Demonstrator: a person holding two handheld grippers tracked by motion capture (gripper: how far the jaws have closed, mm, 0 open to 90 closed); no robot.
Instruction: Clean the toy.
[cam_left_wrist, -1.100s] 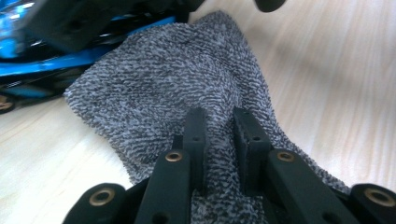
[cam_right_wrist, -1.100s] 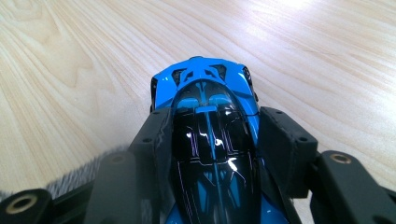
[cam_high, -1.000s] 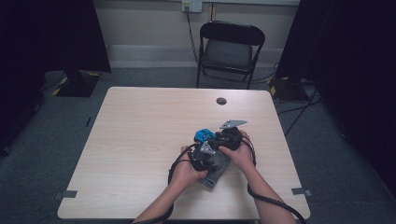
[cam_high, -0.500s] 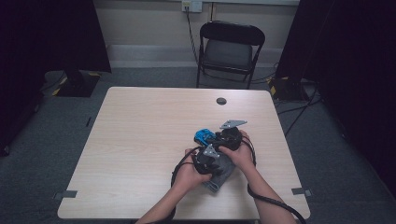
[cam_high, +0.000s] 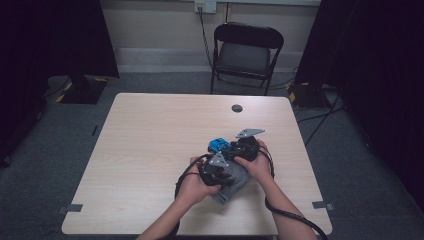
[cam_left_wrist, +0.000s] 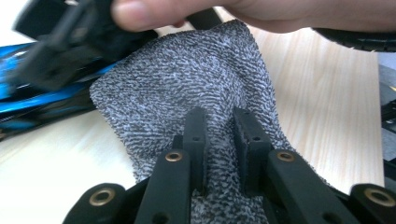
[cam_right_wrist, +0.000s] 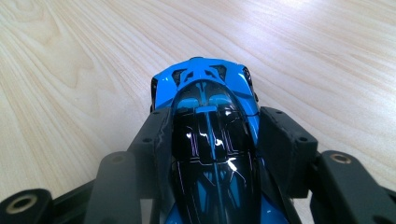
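At the near edge of the pale wood-grain table (cam_high: 150, 150), the person's forearms are coming in from below. The left gripper (cam_left_wrist: 219, 135) is pinching a fold of grey speckled cloth (cam_left_wrist: 187, 93) between its fingers, the cloth lying on the table just beside the other hand. Just beyond it, the right gripper (cam_right_wrist: 212, 140) is clamping its fingers against both sides of a blue and black toy car (cam_right_wrist: 210, 116), which is sitting on the table right of centre. Farther off, a small dark disc (cam_high: 237, 108) is lying near the far edge. Behind the table, a black folding chair (cam_high: 247, 50) is standing on grey carpet before a light wall.
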